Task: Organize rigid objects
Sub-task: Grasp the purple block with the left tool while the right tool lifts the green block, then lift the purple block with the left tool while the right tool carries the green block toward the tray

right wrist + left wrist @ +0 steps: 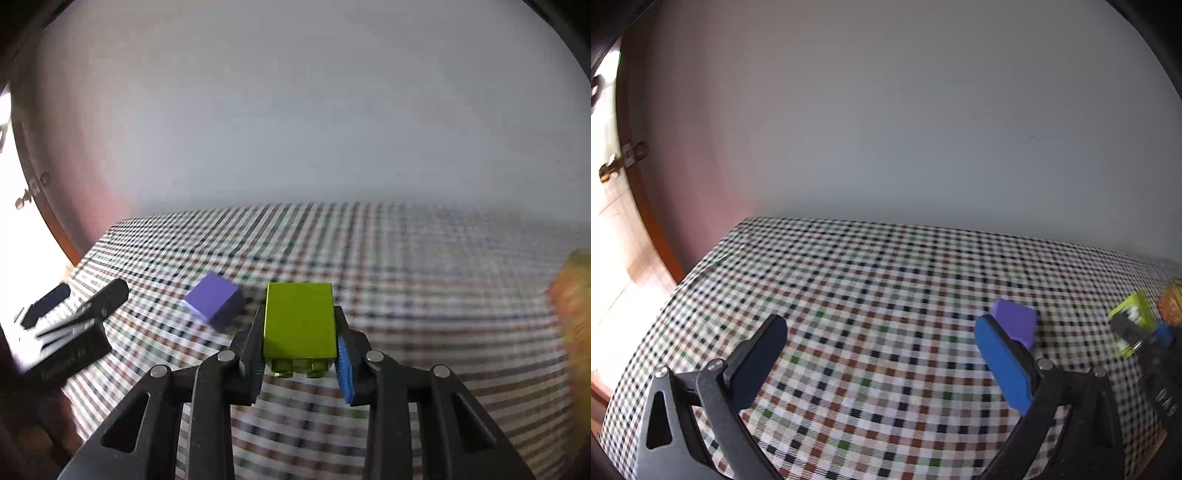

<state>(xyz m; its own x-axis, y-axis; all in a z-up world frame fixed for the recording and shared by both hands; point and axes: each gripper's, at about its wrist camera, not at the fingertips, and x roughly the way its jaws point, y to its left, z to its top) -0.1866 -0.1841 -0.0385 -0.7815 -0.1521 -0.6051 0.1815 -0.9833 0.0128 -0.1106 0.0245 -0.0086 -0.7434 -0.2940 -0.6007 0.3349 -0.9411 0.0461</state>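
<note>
Item, far left: left hand-held gripper (882, 354), fingers spread wide apart, nothing between them, poised over the checked cloth of the desk (849, 280).

Item, left of centre: purple block (216, 304), a small cube lying loose on the cloth just beyond the left gripper's blue pad (1003, 363); whether pad and cube touch cannot be told.

Item, centre: lime-green brick (299, 321), studs facing the camera, clamped between the fingers of the right hand-held gripper (300, 345). Both pads press its long sides. The right wrist view is smeared, so the brick's height above the cloth is uncertain.

Item, far right: orange-yellow object (574, 314), blurred beyond identification.

Handling note, as a judgement: the step in hand appears to be securing and carrying the green brick. The hold looks centred; it would be wise to keep the brick level, avoid twisting against the smooth plastic sides, and steer clear of the purple block nearby when moving.

Containers: none visible in either view; no tray, bin or box in which to place the pieces, so the destination cannot be named.
</note>
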